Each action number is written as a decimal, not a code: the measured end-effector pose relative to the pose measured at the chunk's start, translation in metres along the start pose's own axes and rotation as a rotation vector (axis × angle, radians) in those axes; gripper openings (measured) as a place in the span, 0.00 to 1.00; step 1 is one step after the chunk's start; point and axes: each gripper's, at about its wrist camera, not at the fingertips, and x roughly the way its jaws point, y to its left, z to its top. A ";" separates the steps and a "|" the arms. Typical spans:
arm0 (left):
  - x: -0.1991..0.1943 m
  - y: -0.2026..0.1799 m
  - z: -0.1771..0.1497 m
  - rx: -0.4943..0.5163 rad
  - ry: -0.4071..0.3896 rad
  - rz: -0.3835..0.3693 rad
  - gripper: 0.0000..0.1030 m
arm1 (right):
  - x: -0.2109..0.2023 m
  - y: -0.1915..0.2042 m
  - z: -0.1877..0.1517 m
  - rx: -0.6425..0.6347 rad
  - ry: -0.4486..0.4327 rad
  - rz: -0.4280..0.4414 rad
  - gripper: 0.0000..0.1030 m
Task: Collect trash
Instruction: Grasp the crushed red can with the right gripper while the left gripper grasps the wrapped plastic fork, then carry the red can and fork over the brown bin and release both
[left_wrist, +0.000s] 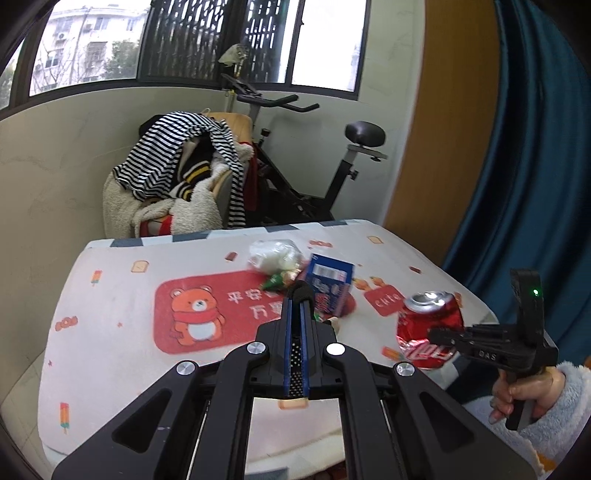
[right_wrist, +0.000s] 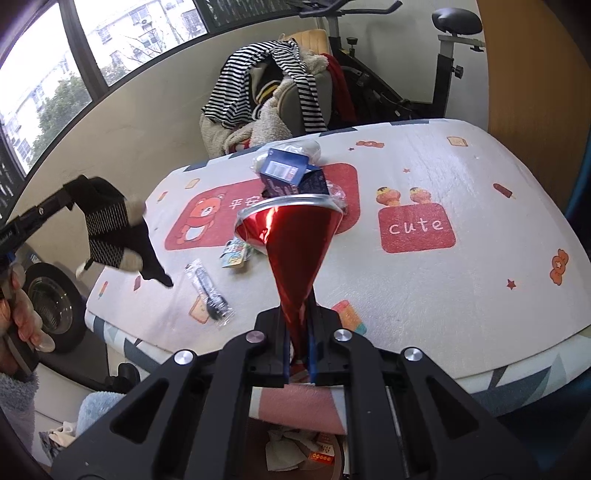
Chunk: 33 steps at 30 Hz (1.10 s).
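Right now my right hand-held gripper (right_wrist: 300, 343) is clamped on a crushed red can (right_wrist: 291, 236), its flattened lower end pinched between the fingers and its silver top flaring out ahead of me above the counter (right_wrist: 461, 280). My left hand-held gripper (left_wrist: 295, 332) has its jaws pressed together with nothing between them, hovering over the bear print.

An empty can like this should be light, thin and springy; the pinched fold gives a firm hold, though the glossy skin could slip if I ease off. On the counter beyond it lie a blue carton (right_wrist: 286, 175), a white plastic wad (left_wrist: 275, 254), a small printed wrapper (right_wrist: 234, 254) and a clear sleeve with dark cutlery (right_wrist: 208, 291). Soft film is best nipped at a raised crease, the carton across its narrow sides.

Below the near edge I see what looks like a bin (right_wrist: 306, 454) with paper in it, partly hidden by my gripper. I have free room on the right side; the left gripper crowds the left edge.
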 end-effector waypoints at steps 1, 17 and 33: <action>-0.003 -0.003 -0.003 0.000 0.000 -0.007 0.04 | -0.002 0.001 -0.001 -0.001 0.000 0.001 0.10; -0.038 -0.066 -0.082 0.037 0.087 -0.131 0.04 | -0.037 0.015 -0.048 -0.025 0.006 0.015 0.10; 0.008 -0.091 -0.160 0.056 0.300 -0.195 0.05 | -0.042 0.000 -0.077 0.002 0.034 0.012 0.10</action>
